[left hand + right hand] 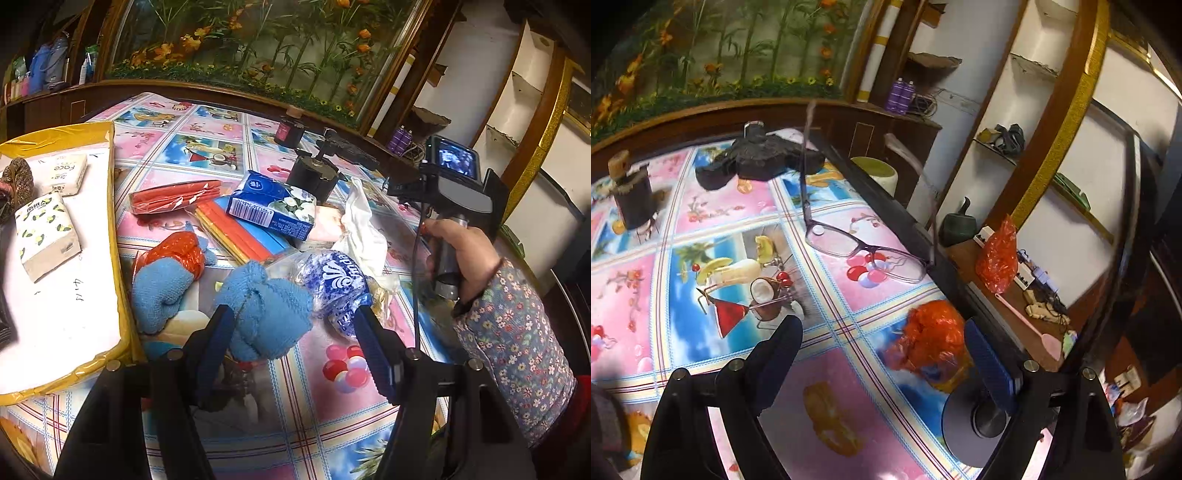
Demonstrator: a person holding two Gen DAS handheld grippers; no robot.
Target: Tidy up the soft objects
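In the left wrist view my left gripper is open around a crumpled blue towel. The towel leans on the left finger and stays clear of the right one. A blue-and-white Vinda tissue pack lies by the right finger. A second blue towel sits with an orange plastic bag to the left. In the right wrist view my right gripper is open wide over the table. A crumpled orange bag lies between its fingers, close to the right one and not pinched.
A yellow-edged white sheet at the left holds two tissue packs. A blue tissue box, red pack and white wrapper clutter the middle. Glasses, a dark jar and a black disc lie near the table's right edge.
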